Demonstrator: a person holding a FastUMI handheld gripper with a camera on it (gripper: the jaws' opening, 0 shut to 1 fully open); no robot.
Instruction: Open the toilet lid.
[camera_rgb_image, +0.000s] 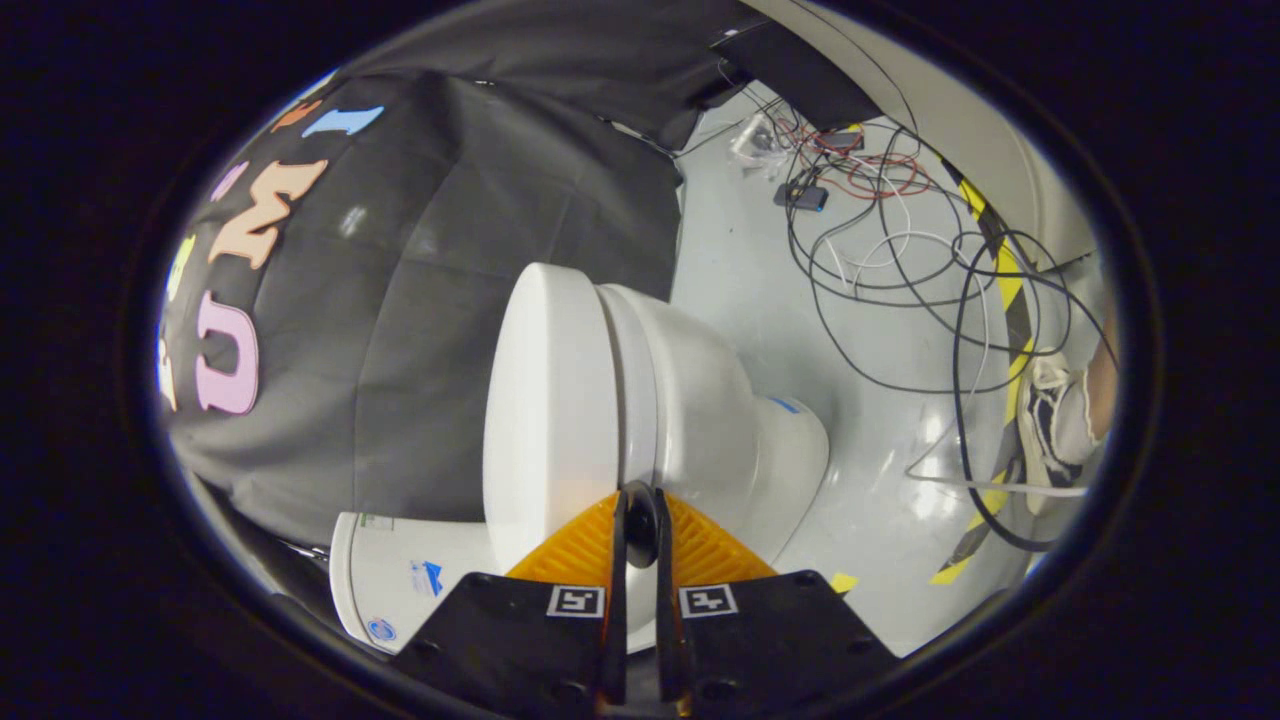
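At the lid's (545, 420) edge above the bowl (700, 400): gripper (640, 515), fingers nearly closed, apparently pinching it; lift steadily, following the hinge arc.

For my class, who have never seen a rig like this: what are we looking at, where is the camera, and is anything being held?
This is no robot arm. A person carries a hand-held gripper, a tool with two fingers, and the camera rides on it, looking forward along those fingers. The fisheye lens bends and tilts the scene. Just ahead of the fingers stands a white toilet, seen sideways, and the fingertips sit right at the edge of its lid. The fingers are nearly together with a thin gap between them; whether they pinch the lid edge I cannot tell. Beyond the toilet, loose cables lie on the pale floor beside striped warning tape, and a shoe shows near the tape.
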